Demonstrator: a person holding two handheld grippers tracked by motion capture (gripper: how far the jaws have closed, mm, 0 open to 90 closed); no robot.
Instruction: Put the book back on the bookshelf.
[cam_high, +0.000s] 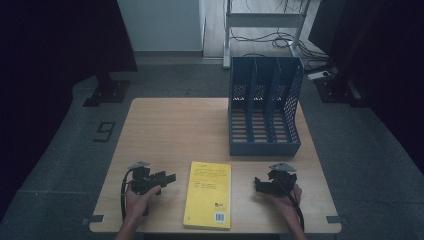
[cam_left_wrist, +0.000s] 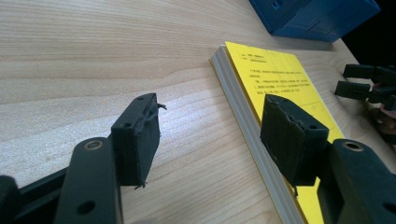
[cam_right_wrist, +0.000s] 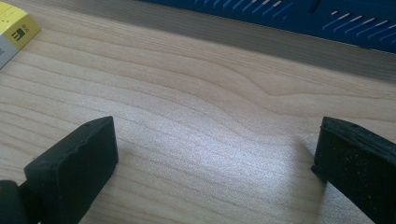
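Book (cam_high: 208, 194), yellow-covered, is lying flat near the lower middle of the high view, on the wooden table (cam_high: 170, 125), its barcode end toward the bottom edge. The left gripper (cam_high: 170, 177) is sitting at lower left of that view, just beside the book's left edge, in the person's left hand (cam_high: 137, 197); its jaws are standing apart and pointing toward the book with nothing between them. In the left gripper view the book's page edge is running between the two black pads, but neither pad is pressing on it. The right gripper (cam_high: 259, 184) is resting at lower right of the high view, near the book's right side, jaws spread wide and gripping nothing; bare wood is showing between them in the right gripper view. A blue file rack (cam_high: 264, 107) is standing in the upper right of the high view, well apart from the book.
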